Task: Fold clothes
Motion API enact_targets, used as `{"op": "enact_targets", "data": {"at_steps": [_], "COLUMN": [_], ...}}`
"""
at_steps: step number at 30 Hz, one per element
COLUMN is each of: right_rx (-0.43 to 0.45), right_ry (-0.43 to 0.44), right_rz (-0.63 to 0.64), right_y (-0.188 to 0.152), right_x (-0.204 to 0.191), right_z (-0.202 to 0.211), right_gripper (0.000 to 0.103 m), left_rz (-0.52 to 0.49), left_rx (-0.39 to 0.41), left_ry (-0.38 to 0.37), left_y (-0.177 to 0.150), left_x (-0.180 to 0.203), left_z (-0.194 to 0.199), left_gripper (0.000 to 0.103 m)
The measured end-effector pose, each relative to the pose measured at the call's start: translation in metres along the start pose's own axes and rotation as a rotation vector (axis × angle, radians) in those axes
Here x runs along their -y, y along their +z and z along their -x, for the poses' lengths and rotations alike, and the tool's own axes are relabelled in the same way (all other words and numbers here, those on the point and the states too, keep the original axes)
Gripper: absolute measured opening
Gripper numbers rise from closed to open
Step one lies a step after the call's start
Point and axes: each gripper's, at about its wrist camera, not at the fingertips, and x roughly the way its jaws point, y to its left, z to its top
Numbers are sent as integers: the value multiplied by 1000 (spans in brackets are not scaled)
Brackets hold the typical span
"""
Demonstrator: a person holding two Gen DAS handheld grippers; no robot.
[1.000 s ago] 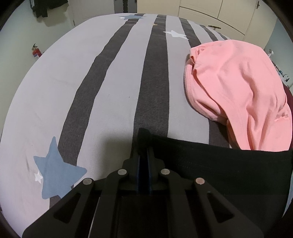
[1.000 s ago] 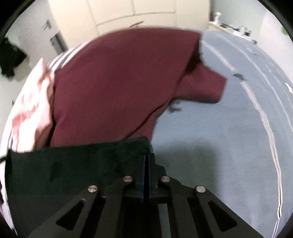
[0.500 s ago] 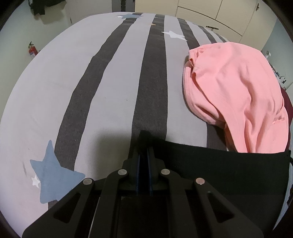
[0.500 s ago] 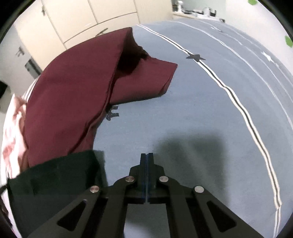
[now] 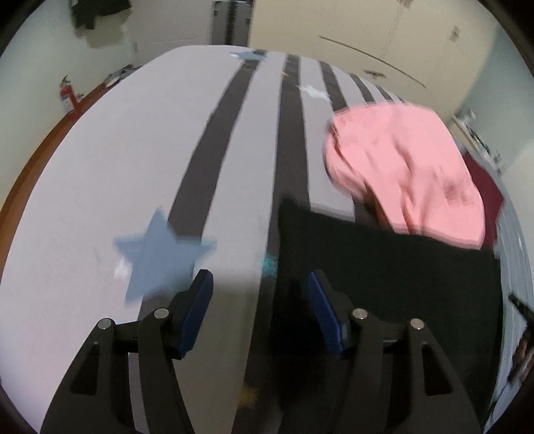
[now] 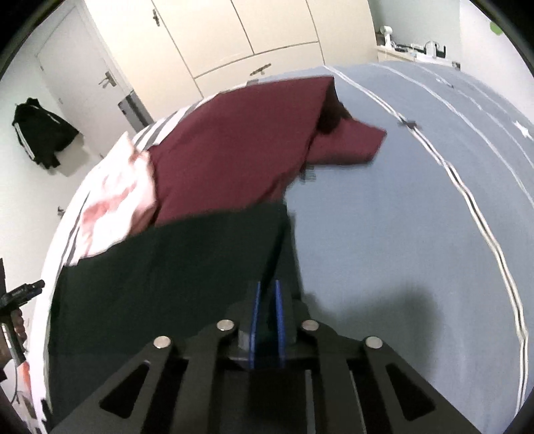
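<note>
A black garment (image 5: 383, 283) lies flat on the bed. My left gripper (image 5: 260, 287) is open and its jaws are opening wide. The garment's left edge runs between them, with neither blue pad pressing on it. In the right wrist view the same garment (image 6: 167, 267) fills the lower left. My right gripper (image 6: 267, 290) is at its right edge, jaws opening by a narrow gap. The edge runs into that gap, without a clear grip. A pink garment (image 5: 400, 173) and a maroon garment (image 6: 233, 160) lie heaped beyond it.
The bed has a grey striped sheet with stars (image 5: 133, 167) on the left and a blue-grey cover (image 6: 383, 217) on the right. Wardrobe doors (image 6: 267, 30) stand behind. A black jacket (image 6: 40, 137) hangs on the wall, and a fire extinguisher (image 5: 66, 96) stands by the floor.
My left jaws went from shut on the black garment's corner to wide open, letting it go. My right gripper swung back left to the garment's edge and its jaws parted slightly.
</note>
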Motion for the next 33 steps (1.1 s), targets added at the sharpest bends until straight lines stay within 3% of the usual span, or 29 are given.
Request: {"op": "enact_targets", "data": {"at_steps": [2, 4, 7, 9, 10, 15, 20, 25, 28, 33], "right_rx": [-12, -23, -41, -59, -69, -101, -89, -56, -41, -37], "right_ry": [-20, -34, -44, -57, -63, -82, -127, -144, -119, -106], "right_rz": [19, 20, -12, -21, -26, 36, 19, -50, -25, -43], "right_y": [-22, -42, -68, -85, -93, -116, -117, -120, -134, -176], "right_x": [3, 10, 28, 35, 38, 39, 50, 61, 51, 40], "right_z": [10, 19, 31, 37, 40, 42, 46, 74, 102, 146], "right_gripper": [16, 18, 18, 19, 19, 19, 19, 19, 20, 33], "left_rz": [-31, -59, -91, -114, -131, -188, -121, -25, -8, 8], "left_rx": [-19, -41, -73, -86, -94, -100, -66, -15, -3, -45], "left_ry": [-14, -31, -19, 14, 34, 70, 176, 110, 67, 13], "left_y": [-53, -29, -63, -82, -89, -94, -88, -100, -126, -190], "left_x": [-7, 7, 12, 9, 12, 11, -12, -37, -31, -20], "left_z": [31, -35, -29, -23, -21, -21, -1, 52, 84, 109], "left_gripper": [57, 57, 57, 49, 36, 34, 26, 26, 27, 29]}}
